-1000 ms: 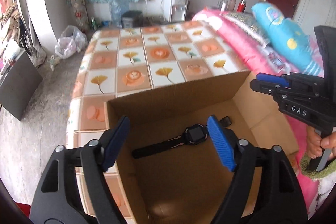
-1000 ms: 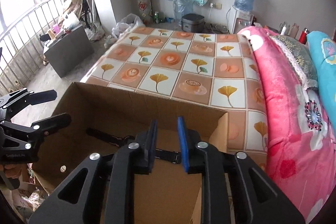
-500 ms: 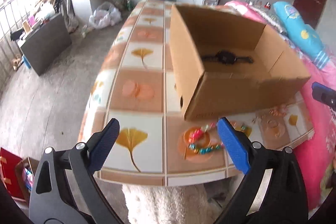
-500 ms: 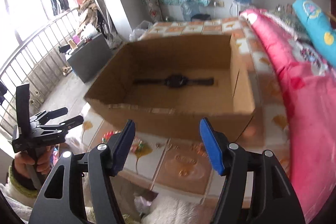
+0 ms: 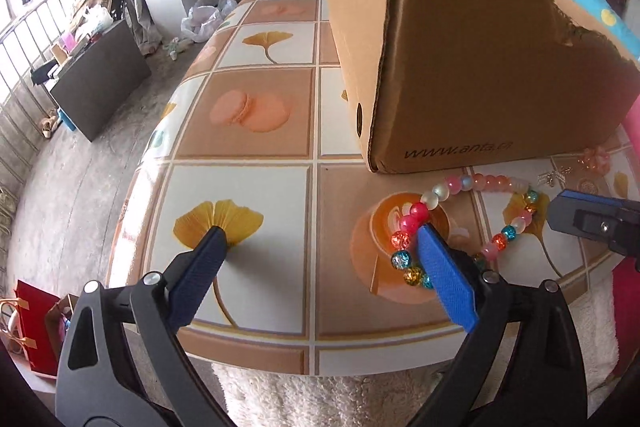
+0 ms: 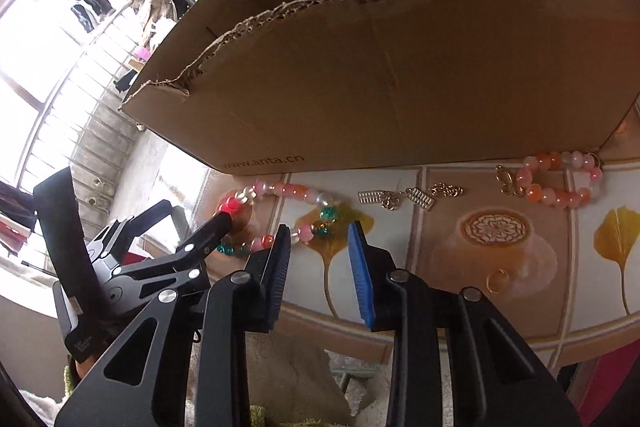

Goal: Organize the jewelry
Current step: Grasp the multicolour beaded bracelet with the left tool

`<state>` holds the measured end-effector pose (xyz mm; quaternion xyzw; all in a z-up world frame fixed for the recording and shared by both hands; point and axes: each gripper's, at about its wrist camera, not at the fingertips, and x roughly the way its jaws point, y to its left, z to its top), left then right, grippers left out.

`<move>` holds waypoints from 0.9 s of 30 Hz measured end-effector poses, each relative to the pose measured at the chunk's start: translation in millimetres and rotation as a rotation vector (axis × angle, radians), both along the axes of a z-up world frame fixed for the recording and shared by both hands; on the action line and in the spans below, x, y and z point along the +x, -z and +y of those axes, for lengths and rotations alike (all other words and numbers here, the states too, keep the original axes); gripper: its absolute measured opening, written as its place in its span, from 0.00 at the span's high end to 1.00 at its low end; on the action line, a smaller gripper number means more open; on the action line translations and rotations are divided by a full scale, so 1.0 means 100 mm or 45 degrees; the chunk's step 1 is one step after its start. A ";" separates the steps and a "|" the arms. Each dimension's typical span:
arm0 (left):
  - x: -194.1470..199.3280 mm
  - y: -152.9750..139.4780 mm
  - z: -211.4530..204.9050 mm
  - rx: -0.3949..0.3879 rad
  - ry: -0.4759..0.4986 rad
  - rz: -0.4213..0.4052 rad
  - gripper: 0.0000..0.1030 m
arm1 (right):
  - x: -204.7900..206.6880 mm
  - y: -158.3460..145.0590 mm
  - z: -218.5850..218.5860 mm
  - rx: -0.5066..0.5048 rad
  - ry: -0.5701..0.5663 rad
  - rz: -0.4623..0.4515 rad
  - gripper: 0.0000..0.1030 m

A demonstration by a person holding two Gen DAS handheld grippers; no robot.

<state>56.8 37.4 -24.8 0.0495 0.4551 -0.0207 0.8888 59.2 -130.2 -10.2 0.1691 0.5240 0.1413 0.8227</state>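
While the left gripper [image 5: 320, 243] opens wide and empty at lower centre, its right pad sits against the multicoloured bead bracelet [image 5: 460, 223] on the tiled tabletop [image 5: 256, 195]. The right gripper [image 6: 318, 239] is closing, jaws narrow, nothing pinched yet, with the bracelet's near beads just beyond its tips. Above stands the cardboard box [image 6: 400, 75]; a pink bead bracelet [image 6: 556, 179] and silver chain [image 6: 408, 197] lie right.
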 end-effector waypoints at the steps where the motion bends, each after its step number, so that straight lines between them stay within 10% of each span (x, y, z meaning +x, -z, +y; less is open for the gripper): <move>1: -0.01 0.00 0.00 0.003 0.000 -0.010 0.08 | 0.01 0.03 0.02 -0.001 0.006 0.008 0.75; 23: 0.02 -0.03 0.00 -0.076 0.149 -0.039 0.08 | 0.11 0.05 0.38 -0.241 -0.095 -0.069 0.90; 27: -0.04 -0.09 -0.08 -0.122 0.227 -0.070 0.30 | 0.02 0.05 0.33 -0.234 -0.102 -0.059 0.90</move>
